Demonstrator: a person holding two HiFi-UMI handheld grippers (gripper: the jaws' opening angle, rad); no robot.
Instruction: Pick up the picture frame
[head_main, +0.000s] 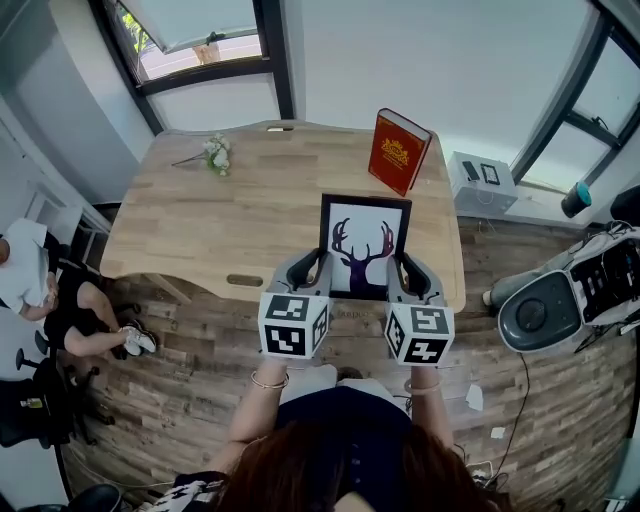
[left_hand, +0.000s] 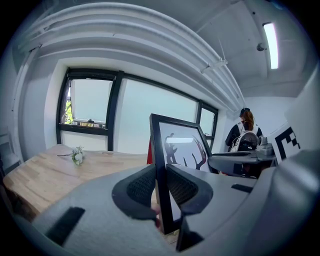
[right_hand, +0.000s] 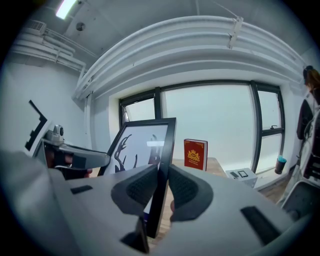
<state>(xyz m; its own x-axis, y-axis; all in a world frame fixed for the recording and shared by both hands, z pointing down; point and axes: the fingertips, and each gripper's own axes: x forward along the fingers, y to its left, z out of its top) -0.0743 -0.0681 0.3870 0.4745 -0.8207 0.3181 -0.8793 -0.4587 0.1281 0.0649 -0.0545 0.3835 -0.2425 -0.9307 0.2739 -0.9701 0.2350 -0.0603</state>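
The picture frame (head_main: 364, 244) is black-edged with a dark deer-antler print on white. It is held upright over the near edge of the wooden table (head_main: 200, 225), between both grippers. My left gripper (head_main: 319, 266) is shut on the frame's left edge (left_hand: 159, 165), with a pad pressed on each face. My right gripper (head_main: 399, 268) is shut on the right edge (right_hand: 161, 180) in the same way. From the right gripper view the left gripper (right_hand: 75, 160) shows beyond the frame.
A red book (head_main: 399, 151) stands upright near the table's far right edge. A small white flower sprig (head_main: 216, 154) lies at the far left. A white box (head_main: 481, 181) and a grey machine (head_main: 560, 300) stand on the floor to the right. A person (head_main: 60, 300) sits left.
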